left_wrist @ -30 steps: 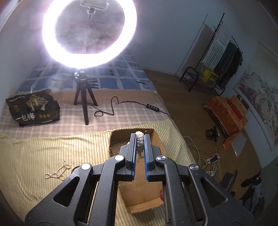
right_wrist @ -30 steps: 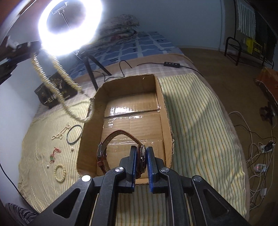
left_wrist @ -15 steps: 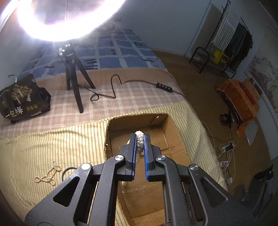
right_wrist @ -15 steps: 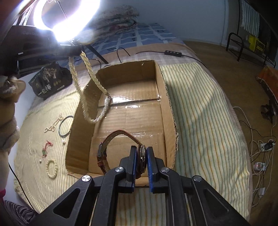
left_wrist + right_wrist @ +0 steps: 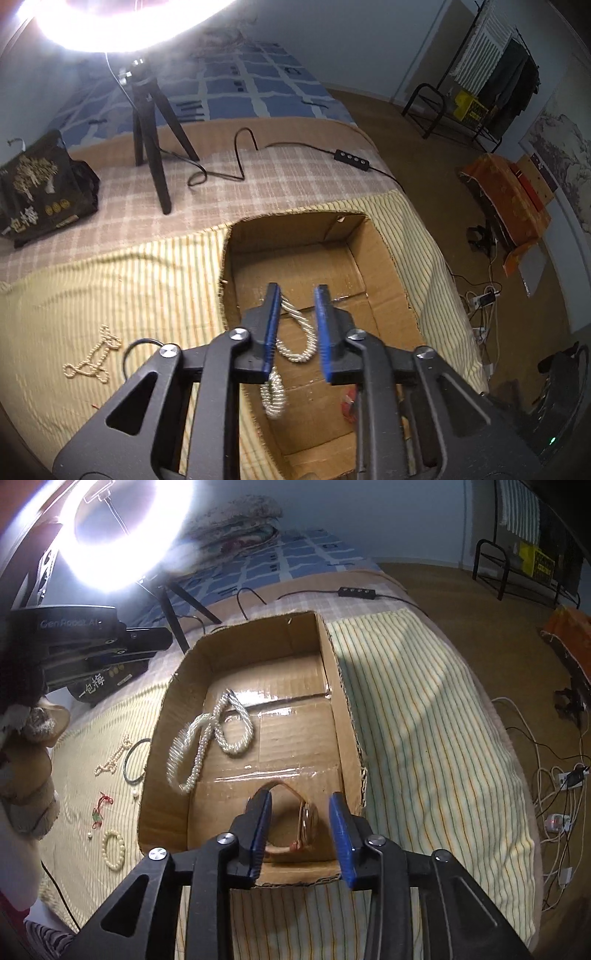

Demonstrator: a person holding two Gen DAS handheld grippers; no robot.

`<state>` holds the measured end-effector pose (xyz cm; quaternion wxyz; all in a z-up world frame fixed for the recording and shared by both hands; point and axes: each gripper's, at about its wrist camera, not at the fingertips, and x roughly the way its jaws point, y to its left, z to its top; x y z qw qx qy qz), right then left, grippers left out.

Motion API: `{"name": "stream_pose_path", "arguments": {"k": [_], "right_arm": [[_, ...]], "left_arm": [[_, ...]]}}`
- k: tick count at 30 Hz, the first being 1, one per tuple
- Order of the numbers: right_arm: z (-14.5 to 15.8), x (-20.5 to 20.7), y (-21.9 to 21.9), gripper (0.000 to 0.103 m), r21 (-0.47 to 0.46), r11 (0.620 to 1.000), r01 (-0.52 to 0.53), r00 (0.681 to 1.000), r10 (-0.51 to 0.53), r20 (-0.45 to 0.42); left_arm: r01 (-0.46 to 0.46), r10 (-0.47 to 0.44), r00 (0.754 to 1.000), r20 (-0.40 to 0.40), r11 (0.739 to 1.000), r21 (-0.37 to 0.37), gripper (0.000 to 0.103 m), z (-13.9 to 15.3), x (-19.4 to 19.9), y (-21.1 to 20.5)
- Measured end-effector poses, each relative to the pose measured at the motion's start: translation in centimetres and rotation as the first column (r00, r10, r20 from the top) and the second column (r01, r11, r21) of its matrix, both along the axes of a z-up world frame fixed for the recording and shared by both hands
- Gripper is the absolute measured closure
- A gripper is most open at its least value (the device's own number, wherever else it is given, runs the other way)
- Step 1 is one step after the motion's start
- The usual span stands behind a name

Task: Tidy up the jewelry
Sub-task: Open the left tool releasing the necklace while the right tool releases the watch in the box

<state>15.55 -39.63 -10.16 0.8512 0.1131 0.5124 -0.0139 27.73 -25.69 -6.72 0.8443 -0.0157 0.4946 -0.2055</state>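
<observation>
Blue-padded jaws of the right gripper (image 5: 300, 814) stand parted over the near end of an open cardboard box (image 5: 341, 686), gripping nothing; a brown-strapped wristwatch (image 5: 304, 821) sits on the box floor between them. Left gripper (image 5: 295, 325) likewise hangs spread above the same box (image 5: 384, 243), and a pearl necklace (image 5: 295, 343) lies coiled on the cardboard below it, touching neither pad as far as the view shows. From the right wrist, the necklace (image 5: 207, 738) rests in loops near the box's left wall. Outside, on the yellow striped cloth (image 5: 417, 731), lie a small bead bracelet (image 5: 112, 849), a red-corded charm (image 5: 99, 810), a dark bangle (image 5: 135, 762) and a gold-coloured chain (image 5: 92, 358). Farther back stand a black tripod (image 5: 153, 136) under a glaring ring light (image 5: 122, 528) and a black bag with gold print (image 5: 35, 184).
</observation>
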Motion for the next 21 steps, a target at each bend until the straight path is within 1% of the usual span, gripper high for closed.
{"name": "stream_pose_path", "arguments": {"k": [1,2,7,10,15,16,20,21], "right_arm": [[0.2,-0.1,0.1,0.063,-0.006,1.000,-0.001,1.000,0.001,0.006],[0.4,-0.2,0.1,0.062,-0.012,1.000,-0.002,1.000,0.002,0.013],[1.3,-0.4,0.3,0.062,-0.010,1.000,0.000,0.999,0.000,0.039],[1.9,-0.5,0.6,0.062,-0.010,1.000,-0.007,0.998,0.007,0.057],[2.7,-0.7,1.5,0.062,-0.016,0.999,-0.031,0.996,0.033,0.084],[2.9,-0.8,1.8,0.059,-0.017,0.999,-0.037,0.995,0.038,0.089],[3.9,-1.0,2.8,0.039,-0.033,0.998,-0.050,0.990,0.054,0.130],[4.0,-1.1,3.0,0.038,-0.036,0.998,-0.054,0.989,0.058,0.138]], "left_arm": [[0.003,-0.003,1.000,0.010,1.000,0.004,0.085,0.4,-0.3,0.3],[0.002,-0.002,1.000,0.019,1.000,0.007,0.085,0.6,-0.5,0.6],[-0.017,0.016,0.998,0.055,1.000,0.020,0.085,2.0,-1.5,2.6],[-0.038,0.036,0.997,0.073,0.999,0.016,0.085,2.9,-2.2,4.5],[-0.079,0.075,0.991,0.115,0.996,0.031,0.085,4.4,-3.5,8.6],[-0.086,0.081,0.990,0.120,0.996,0.032,0.085,4.6,-3.8,9.2],[-0.123,0.115,0.983,0.141,0.991,0.050,0.084,5.5,-4.9,13.1],[-0.130,0.121,0.982,0.145,0.990,0.057,0.082,5.6,-5.0,13.9]]}}
